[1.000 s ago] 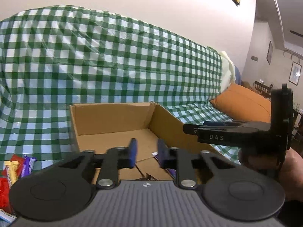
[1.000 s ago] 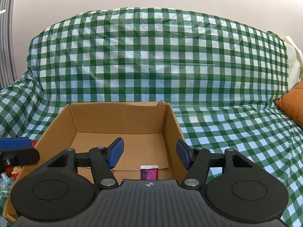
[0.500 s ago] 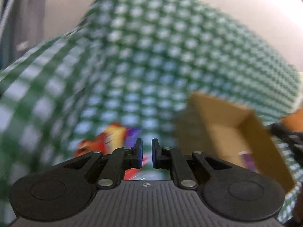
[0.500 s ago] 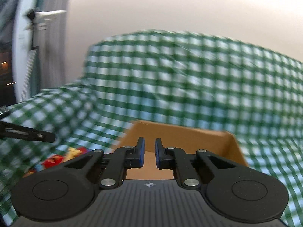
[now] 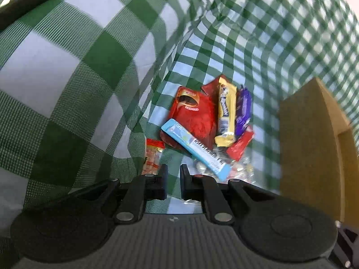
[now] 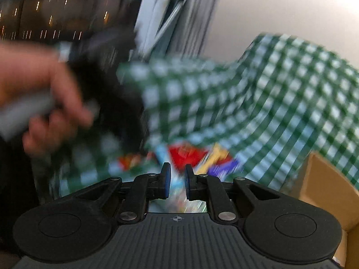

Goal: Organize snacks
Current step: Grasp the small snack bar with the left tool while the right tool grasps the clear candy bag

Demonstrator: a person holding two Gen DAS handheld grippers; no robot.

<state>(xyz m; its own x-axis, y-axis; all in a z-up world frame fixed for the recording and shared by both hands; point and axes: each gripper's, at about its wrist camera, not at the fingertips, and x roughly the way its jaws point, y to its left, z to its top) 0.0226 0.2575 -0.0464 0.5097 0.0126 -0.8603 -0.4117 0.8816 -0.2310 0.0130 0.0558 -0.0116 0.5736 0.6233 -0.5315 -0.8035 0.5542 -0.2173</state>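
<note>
A pile of snacks lies on the green checked cloth (image 5: 89, 67): a red bag (image 5: 193, 114), a light blue bar (image 5: 195, 150), a yellow bar (image 5: 226, 112), a purple wrapper (image 5: 243, 112), a small red packet (image 5: 240, 145) and an orange-clear packet (image 5: 151, 157). My left gripper (image 5: 172, 179) hovers just in front of the pile, jaws nearly closed with a narrow gap and empty. The cardboard box (image 5: 314, 148) stands to the right of the pile. My right gripper (image 6: 177, 179) is nearly closed and empty, pointing at the blurred snack pile (image 6: 188, 154).
The cloth rises steeply at the left as a draped sofa arm. In the right wrist view a hand (image 6: 40, 94) holding the left gripper is at the left, blurred. The box corner (image 6: 325, 183) is at the right. A window and wall are behind.
Both grippers have swung left from the box to the snack pile. Both sets of jaws have narrowed from wide open to nearly closed. The left gripper has dropped close to the pile.
</note>
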